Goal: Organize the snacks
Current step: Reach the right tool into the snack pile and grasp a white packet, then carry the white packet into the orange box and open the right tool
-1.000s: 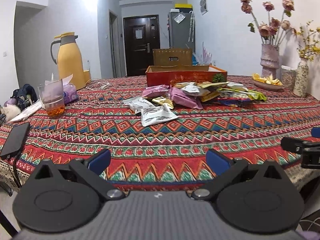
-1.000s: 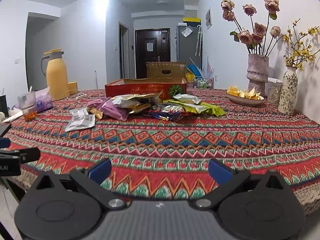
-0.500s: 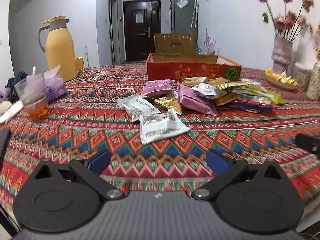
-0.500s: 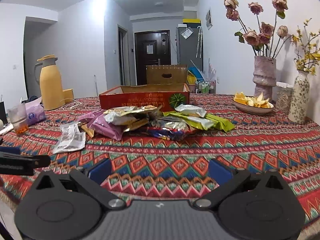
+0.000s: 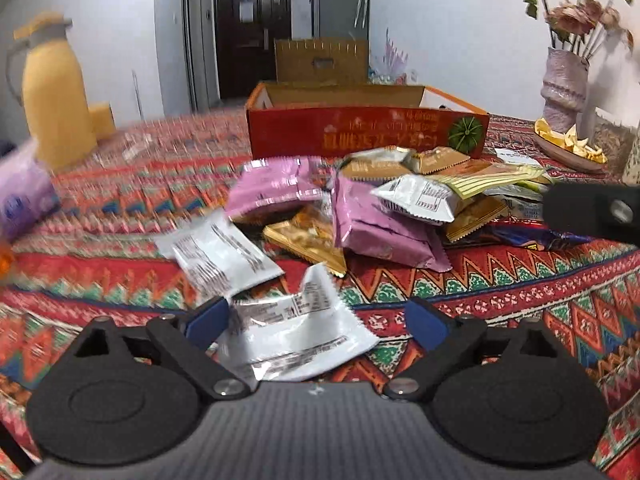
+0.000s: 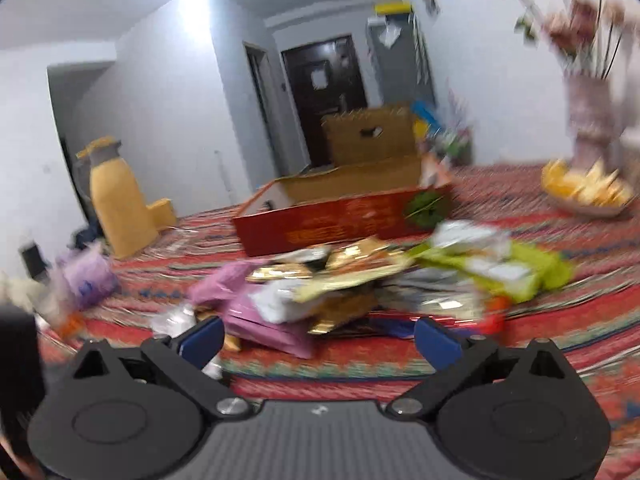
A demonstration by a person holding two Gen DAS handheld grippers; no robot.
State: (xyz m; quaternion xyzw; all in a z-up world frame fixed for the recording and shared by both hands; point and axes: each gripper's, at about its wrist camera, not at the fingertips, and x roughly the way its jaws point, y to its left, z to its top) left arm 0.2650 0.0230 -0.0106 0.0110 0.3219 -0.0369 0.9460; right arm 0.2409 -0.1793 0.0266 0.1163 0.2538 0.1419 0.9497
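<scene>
Left wrist: left gripper (image 5: pixel 318 320) jaws wide but just narrowing, silver packet (image 5: pixel 296 336) between, ungripped; right gripper (image 6: pixel 320 340) likewise, near snack pile (image 6: pixel 360 280)

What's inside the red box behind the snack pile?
The red box shows only bare brown inner walls above its rim; no snacks are visible. Its front wall hides the floor, so the bottom cannot be checked.
</scene>
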